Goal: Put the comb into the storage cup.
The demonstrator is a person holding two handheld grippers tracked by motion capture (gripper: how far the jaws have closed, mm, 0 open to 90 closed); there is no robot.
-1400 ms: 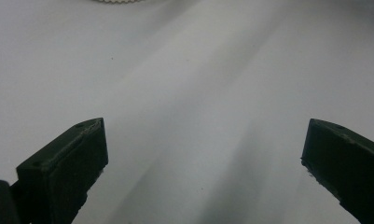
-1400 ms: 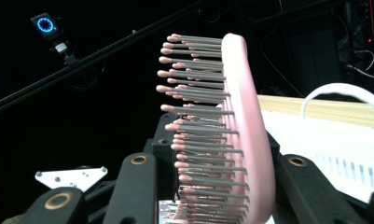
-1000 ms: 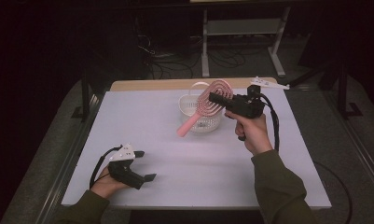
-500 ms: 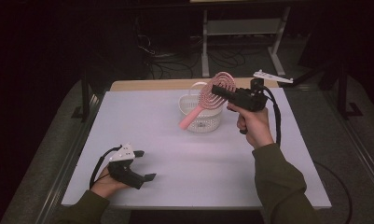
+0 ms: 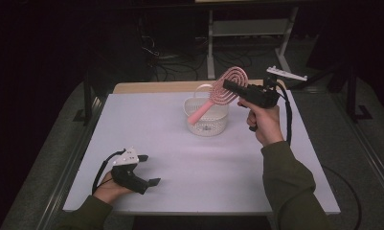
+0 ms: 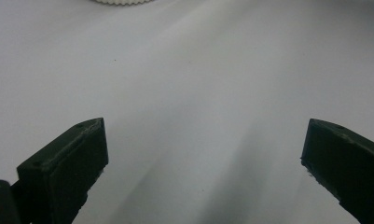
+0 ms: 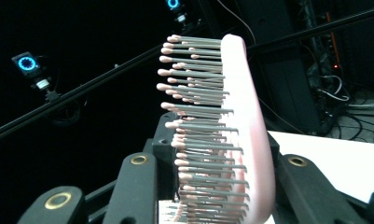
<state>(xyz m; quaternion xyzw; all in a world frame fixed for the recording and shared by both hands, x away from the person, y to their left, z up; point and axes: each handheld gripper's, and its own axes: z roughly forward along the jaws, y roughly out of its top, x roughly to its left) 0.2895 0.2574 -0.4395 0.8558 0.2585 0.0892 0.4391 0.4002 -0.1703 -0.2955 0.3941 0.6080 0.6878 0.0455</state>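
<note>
No writing is legible on anything. The right gripper (image 5: 233,87) holds the pink brush (image 5: 224,94) by its head above the white basket (image 5: 207,117), jaws clamped on it. The right gripper view shows its grey bristles (image 7: 198,135) side-on. The left gripper (image 5: 144,176) rests on the table (image 5: 180,158), jaws wide apart around nothing.

Table (image 5: 146,124) brightly lit, surroundings dark; left gripper view soft, hazy
</note>
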